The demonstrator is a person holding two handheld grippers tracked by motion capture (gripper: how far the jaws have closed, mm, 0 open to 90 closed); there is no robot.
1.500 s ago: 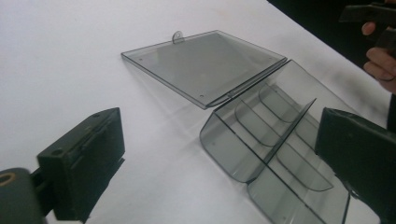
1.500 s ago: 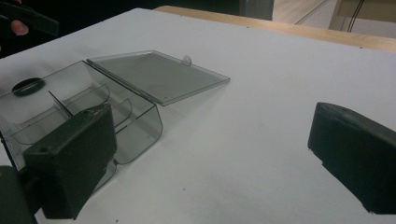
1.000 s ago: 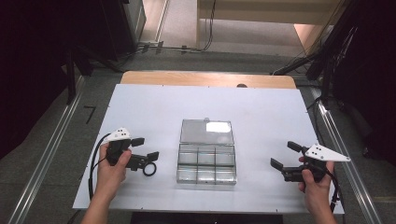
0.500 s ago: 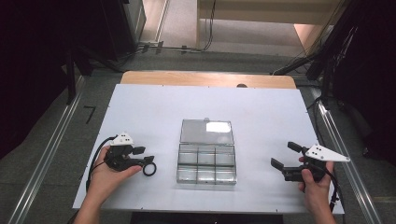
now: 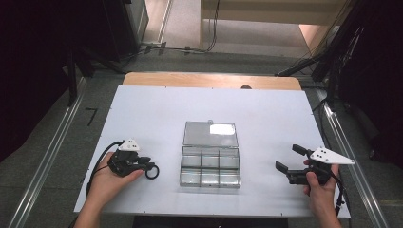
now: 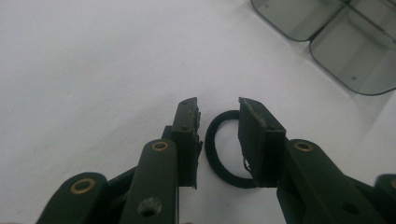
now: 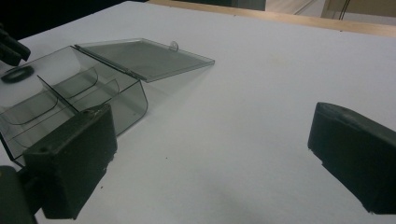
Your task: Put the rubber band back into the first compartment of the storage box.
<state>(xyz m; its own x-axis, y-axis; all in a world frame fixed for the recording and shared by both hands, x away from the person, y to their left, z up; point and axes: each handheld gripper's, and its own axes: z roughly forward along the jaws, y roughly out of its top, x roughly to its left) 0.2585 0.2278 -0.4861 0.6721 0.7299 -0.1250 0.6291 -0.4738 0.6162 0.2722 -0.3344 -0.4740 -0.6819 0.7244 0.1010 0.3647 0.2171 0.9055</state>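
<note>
A small black ring (image 5: 152, 172) lies flat on the white table (image 5: 142, 114), left of a clear compartment box (image 5: 210, 167) whose lid (image 5: 210, 134) is folded back. My left gripper (image 5: 148, 167) points down at the ring. In the left gripper view the jaws stand a narrow gap apart, and my left gripper (image 6: 218, 109) has the ring (image 6: 211, 149) on the table under that gap, its right side hidden behind the right jaw. My right gripper (image 5: 288, 158) hovers right of the box, wide open and holding nothing. The right gripper view shows the box (image 7: 70, 93) with the ring (image 7: 16, 73) beyond it.
The box's several compartments look empty. A corner of the box (image 6: 345, 56) appears at the top right of the left gripper view. A wooden strip (image 5: 211, 80) runs along the table's far edge, with dark floor and cables beyond.
My left gripper has tipped down and its jaws have narrowed over the ring. The right gripper and the box have stayed put.
</note>
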